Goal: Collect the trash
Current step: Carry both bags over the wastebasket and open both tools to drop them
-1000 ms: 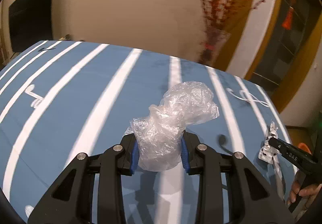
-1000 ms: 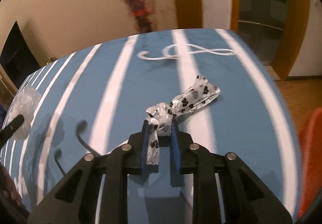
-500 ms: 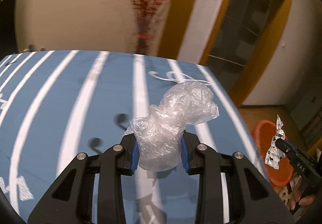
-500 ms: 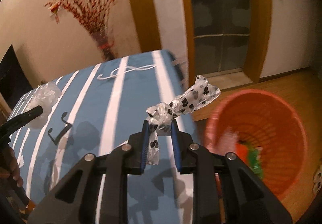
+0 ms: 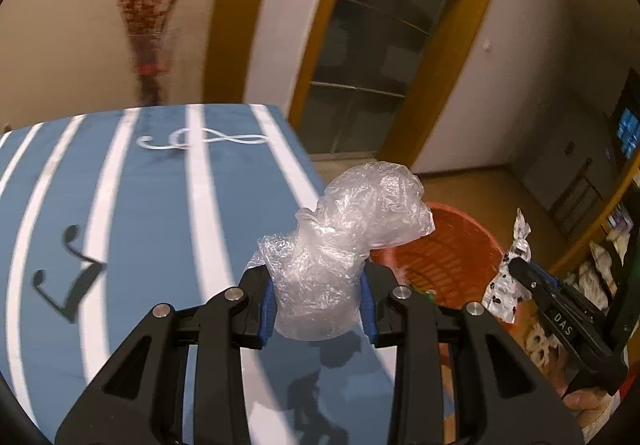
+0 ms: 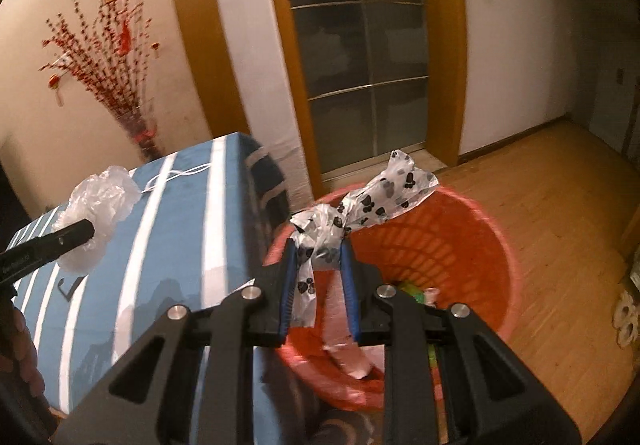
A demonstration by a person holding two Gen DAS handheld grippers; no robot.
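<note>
Pinching paw-print wrapper, right gripper – long axis up-right over orange basket; left gripper clamps clear plastic wad.

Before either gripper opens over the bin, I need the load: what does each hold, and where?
Left gripper: crumpled clear plastic, clamped at its lower end. Right gripper: paw-print bag, pinched near its knotted end.

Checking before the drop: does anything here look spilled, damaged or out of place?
Nothing stands out. The crumpled clear plastic bag and the paw-print plastic wrapper are each clamped in a gripper, and the orange plastic basket stands upright beside the table.
</note>
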